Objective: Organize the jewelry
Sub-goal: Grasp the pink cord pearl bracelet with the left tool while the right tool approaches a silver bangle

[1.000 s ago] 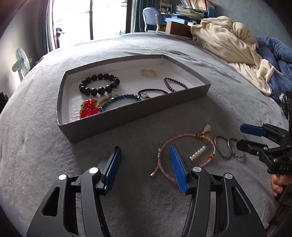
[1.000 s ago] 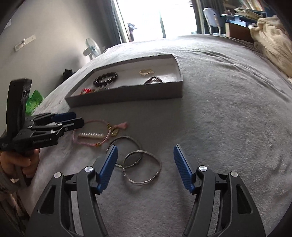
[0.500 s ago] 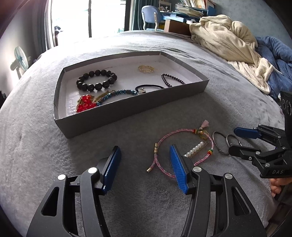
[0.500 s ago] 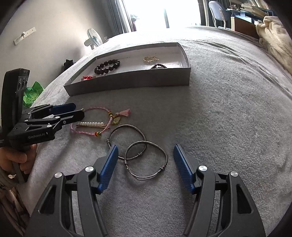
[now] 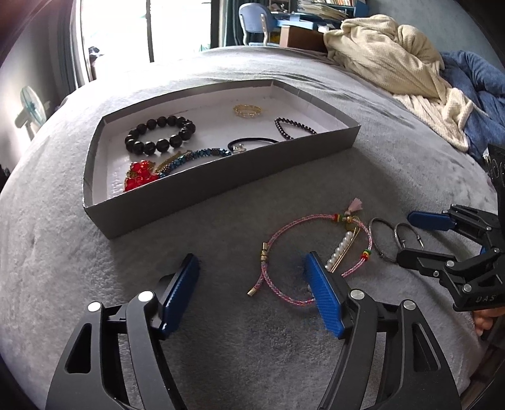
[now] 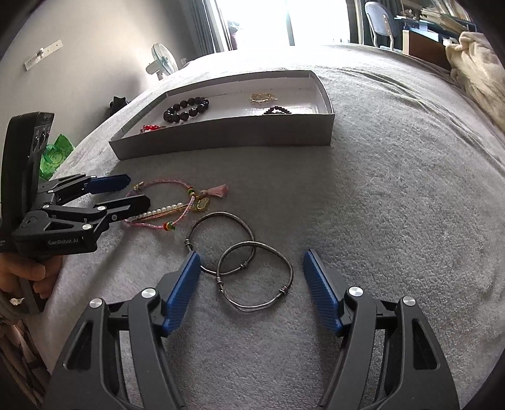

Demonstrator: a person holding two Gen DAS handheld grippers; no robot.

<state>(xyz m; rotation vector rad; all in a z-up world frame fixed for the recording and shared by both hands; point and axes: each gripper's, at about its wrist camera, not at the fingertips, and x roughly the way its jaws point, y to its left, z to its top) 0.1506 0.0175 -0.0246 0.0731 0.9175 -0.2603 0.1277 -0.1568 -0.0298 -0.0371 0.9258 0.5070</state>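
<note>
A grey box tray (image 5: 221,176) (image 6: 227,138) on the grey bed holds several bracelets, among them a black bead bracelet (image 5: 159,134) and a red beaded piece (image 5: 140,175). On the blanket in front lie a pink cord bracelet (image 5: 295,249) (image 6: 164,202), a pearl pin (image 5: 339,249) (image 6: 161,212) and two metal bangles (image 6: 246,268) (image 5: 396,238). My left gripper (image 5: 252,274) (image 6: 134,190) is open and empty, its right finger beside the pink bracelet. My right gripper (image 6: 251,268) (image 5: 407,235) is open and empty, straddling the bangles.
A cream blanket (image 5: 391,60) and blue bedding (image 5: 473,88) are piled at the bed's far right. A fan (image 6: 162,61), a chair (image 5: 252,19) and a desk stand beyond the bed. A green bag (image 6: 55,154) lies left of the bed.
Both grippers have drawn back and lifted a little, so the tray and the loose jewelry sit farther ahead. Both stay open. Nothing was picked up.
</note>
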